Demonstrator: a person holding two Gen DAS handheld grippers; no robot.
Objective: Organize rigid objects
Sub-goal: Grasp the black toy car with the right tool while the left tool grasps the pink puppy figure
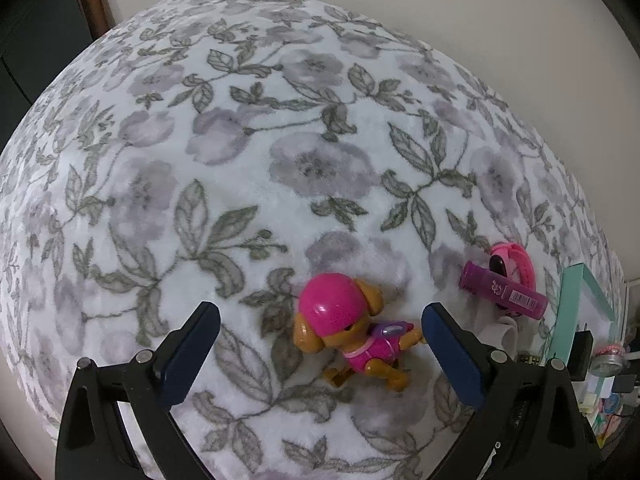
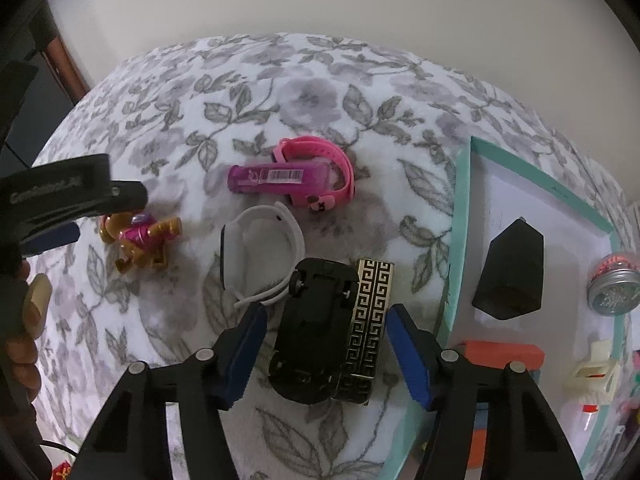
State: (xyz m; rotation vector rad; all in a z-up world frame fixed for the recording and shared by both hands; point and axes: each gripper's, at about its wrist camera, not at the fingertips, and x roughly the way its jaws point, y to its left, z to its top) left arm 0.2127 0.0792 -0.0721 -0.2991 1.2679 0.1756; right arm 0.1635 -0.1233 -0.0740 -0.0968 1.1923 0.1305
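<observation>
Toy car (image 2: 316, 328) — right wrist view only

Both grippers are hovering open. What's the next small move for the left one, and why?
Probably lower the left gripper and close on the toy dog. The dog already lies between its open fingers, nearer the right one, on the floral blanket. It lies apart from the purple tube, so a small shift to centre it should do.
</observation>
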